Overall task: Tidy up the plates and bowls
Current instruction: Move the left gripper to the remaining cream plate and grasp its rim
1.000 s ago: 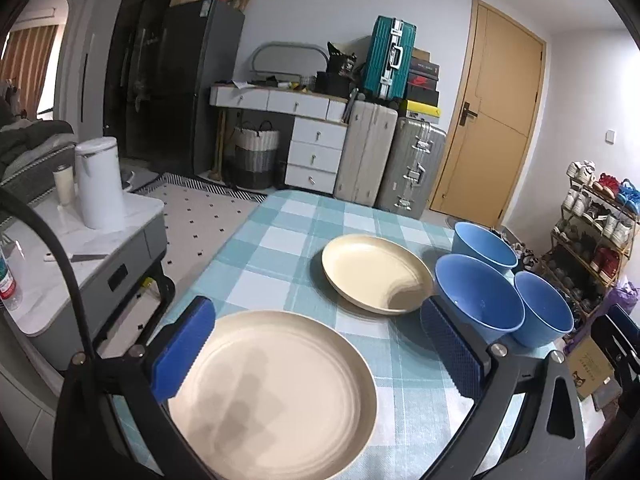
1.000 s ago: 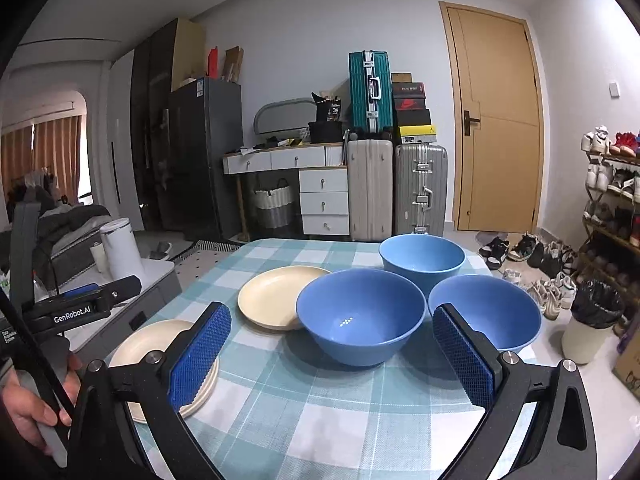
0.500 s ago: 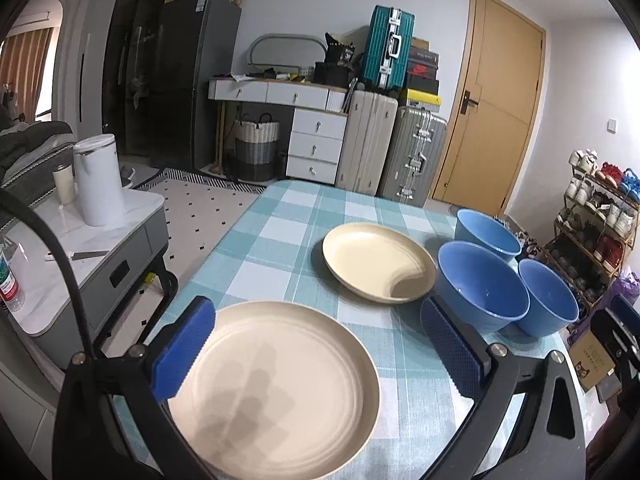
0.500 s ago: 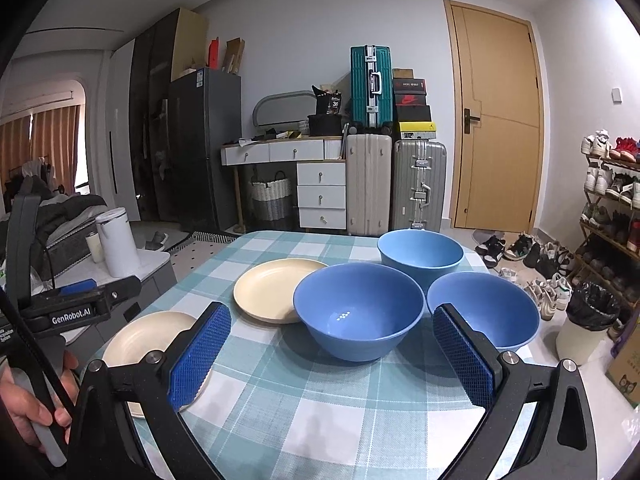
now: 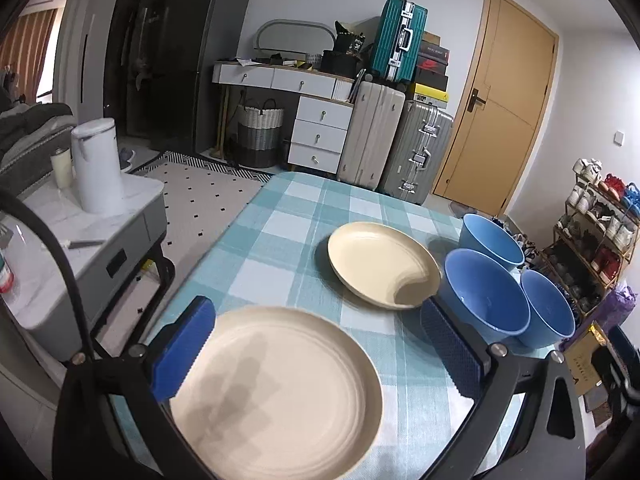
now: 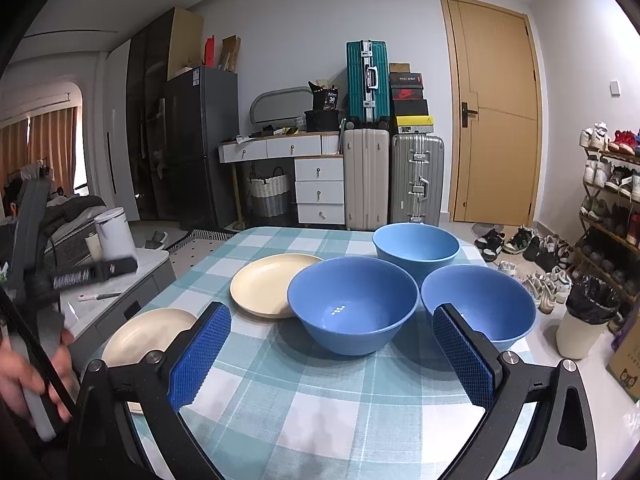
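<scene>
Two cream plates and three blue bowls sit on a teal checked tablecloth (image 5: 280,236). The near plate (image 5: 280,392) lies just under my open left gripper (image 5: 316,336), between its blue pads. The far plate (image 5: 380,262) lies beyond it, beside the middle bowl (image 5: 486,298), the far bowl (image 5: 490,240) and the right bowl (image 5: 550,308). In the right wrist view my right gripper (image 6: 332,340) stands open above the cloth, just in front of the middle bowl (image 6: 352,308), with the right bowl (image 6: 480,300), far bowl (image 6: 416,244), far plate (image 6: 268,284) and near plate (image 6: 148,336) around it.
A grey side cabinet (image 5: 80,240) with a white kettle (image 5: 98,166) stands left of the table. A person's hand (image 6: 28,376) holds the left gripper's handle at the table's left edge. Suitcases (image 6: 392,176), a door and a shoe rack (image 6: 612,200) lie beyond. A bin (image 6: 588,312) stands at the right.
Both grippers have risen and shifted slightly; the near plate sits a little farther from the left camera and the bowls lower in the right view. Nothing was grasped.
</scene>
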